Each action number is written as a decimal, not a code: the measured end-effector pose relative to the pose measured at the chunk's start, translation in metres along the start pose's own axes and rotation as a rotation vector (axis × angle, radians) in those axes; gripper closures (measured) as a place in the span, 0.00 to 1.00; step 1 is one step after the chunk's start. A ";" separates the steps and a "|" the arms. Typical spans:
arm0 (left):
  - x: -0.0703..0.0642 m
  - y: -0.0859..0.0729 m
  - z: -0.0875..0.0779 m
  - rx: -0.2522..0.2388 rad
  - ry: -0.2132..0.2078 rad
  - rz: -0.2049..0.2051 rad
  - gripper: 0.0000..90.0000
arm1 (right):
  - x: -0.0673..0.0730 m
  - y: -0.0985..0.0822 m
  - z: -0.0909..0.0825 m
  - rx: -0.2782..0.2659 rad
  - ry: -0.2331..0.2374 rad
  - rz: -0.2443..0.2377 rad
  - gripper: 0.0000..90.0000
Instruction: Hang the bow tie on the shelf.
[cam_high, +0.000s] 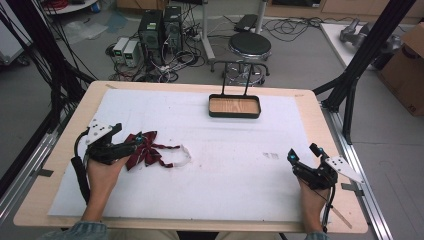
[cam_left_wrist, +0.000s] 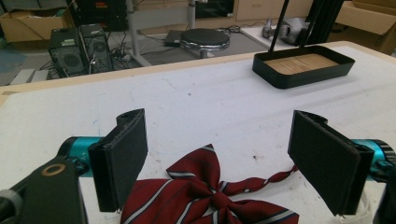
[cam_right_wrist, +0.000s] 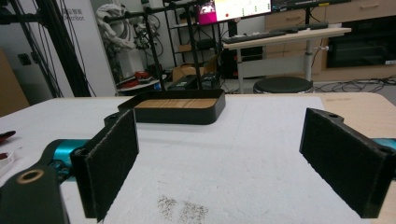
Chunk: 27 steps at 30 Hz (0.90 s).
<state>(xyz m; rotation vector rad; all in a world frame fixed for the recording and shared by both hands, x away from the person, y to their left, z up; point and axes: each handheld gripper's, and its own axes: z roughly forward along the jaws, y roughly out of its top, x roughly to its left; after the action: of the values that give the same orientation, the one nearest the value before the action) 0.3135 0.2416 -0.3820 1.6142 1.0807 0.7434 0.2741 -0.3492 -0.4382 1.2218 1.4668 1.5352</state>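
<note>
Left tongs (cam_left_wrist: 219, 163) stood wide open astride the bow tie (cam_left_wrist: 210, 193), gripping nothing; right tongs (cam_right_wrist: 233, 163) gaped empty, well apart from it.

Even indoor light, soft focus

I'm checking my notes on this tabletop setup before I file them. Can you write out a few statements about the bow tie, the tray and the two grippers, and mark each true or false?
1. The left gripper has its jaws open on either side of the red striped bow tie. True.
2. The bow tie lies inside the black tray. False: it lies on the white table cover, toward the left, well apart from the tray.
3. The tray has a wooden bottom and nothing in it. True.
4. The right gripper is shut on the bow tie's strap. False: its jaws are open with nothing between them, over the right side of the table.
5. A round black stool stands on the floor beyond the table. True.
</note>
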 end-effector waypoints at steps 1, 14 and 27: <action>0.000 0.000 0.000 -0.001 -0.002 -0.002 0.23 | 0.000 0.000 0.000 -0.001 0.003 0.005 0.12; -0.001 -0.003 0.003 0.018 0.005 -0.011 0.24 | 0.000 0.000 0.000 0.008 0.007 0.005 0.12; -0.001 -0.015 0.021 0.105 0.028 -0.037 0.27 | 0.000 -0.001 0.001 0.014 0.016 0.005 0.12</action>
<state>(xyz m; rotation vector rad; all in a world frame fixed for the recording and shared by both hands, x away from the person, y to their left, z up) 0.3271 0.2336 -0.4023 1.6717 1.1829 0.6968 0.2751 -0.3482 -0.4388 1.2256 1.4882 1.5433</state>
